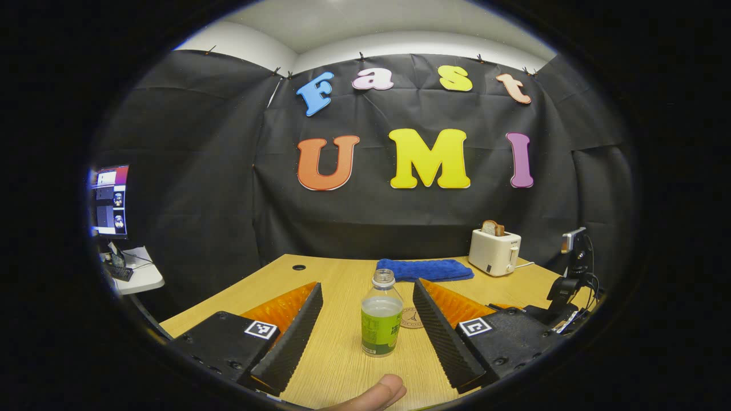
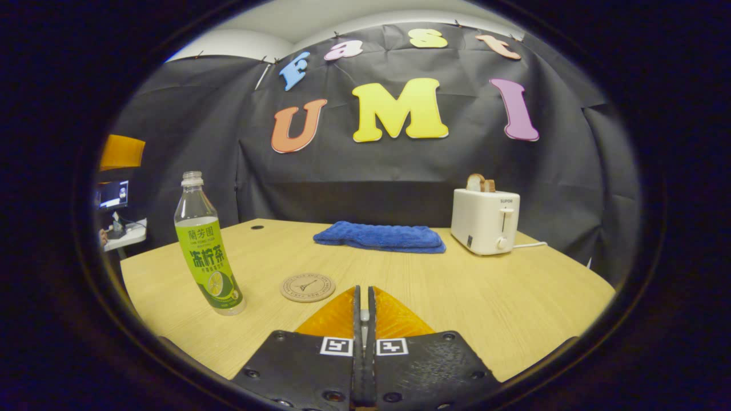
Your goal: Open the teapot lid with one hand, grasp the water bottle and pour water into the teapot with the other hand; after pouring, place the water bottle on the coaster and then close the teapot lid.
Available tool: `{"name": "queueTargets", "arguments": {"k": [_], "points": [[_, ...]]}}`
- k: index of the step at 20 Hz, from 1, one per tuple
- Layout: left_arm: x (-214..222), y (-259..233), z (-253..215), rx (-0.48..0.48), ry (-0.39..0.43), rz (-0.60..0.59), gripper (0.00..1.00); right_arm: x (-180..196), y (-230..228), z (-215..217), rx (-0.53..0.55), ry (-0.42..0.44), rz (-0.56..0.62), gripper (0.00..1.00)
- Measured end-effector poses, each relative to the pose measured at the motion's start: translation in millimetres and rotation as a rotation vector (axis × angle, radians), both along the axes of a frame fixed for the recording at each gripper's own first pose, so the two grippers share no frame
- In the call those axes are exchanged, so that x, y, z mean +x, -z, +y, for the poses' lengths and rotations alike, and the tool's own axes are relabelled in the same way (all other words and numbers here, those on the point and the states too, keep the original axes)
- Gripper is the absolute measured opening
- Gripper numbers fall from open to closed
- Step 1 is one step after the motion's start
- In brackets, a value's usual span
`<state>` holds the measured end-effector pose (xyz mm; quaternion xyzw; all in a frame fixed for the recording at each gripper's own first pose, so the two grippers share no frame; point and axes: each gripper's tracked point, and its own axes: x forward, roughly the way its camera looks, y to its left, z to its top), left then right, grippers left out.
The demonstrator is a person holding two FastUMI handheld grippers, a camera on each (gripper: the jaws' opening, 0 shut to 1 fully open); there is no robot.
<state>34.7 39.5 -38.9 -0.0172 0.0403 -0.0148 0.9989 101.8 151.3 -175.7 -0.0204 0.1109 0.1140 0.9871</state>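
A clear water bottle point(image 1: 381, 317) with a green label stands upright on the wooden table point(image 1: 337, 365), partly filled. My left gripper point(image 1: 367, 285) is open wide, and the bottle sits between its two fingers with a gap on each side. Just behind the bottle lies a round cork coaster point(image 1: 411, 318). In the right gripper view the same bottle point(image 2: 208, 257) stands at the left and the coaster point(image 2: 308, 287) lies just ahead and left of my right gripper point(image 2: 364, 297). That gripper is shut with nothing held, low over the table point(image 2: 514, 308).
A folded blue cloth point(image 2: 380, 236) lies at the back of the table, and a white toaster point(image 2: 485, 220) with bread in it stands to its right. A dark device on a stand point(image 1: 574, 268) sits at the table's right edge. A fingertip point(image 1: 382, 393) shows at the bottom.
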Motion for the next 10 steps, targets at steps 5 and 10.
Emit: {"name": "queueTargets", "arguments": {"k": [5, 10], "points": [[5, 7, -11, 0.034, 0.077, -0.013, 0.99, -9, -32, -3, 0.114, -0.009, -0.06, 0.0], [17, 25, -8, 0.021, 0.081, 0.017, 0.99, -29, -53, -20, 0.093, 0.01, -0.119, 0.0]]}}
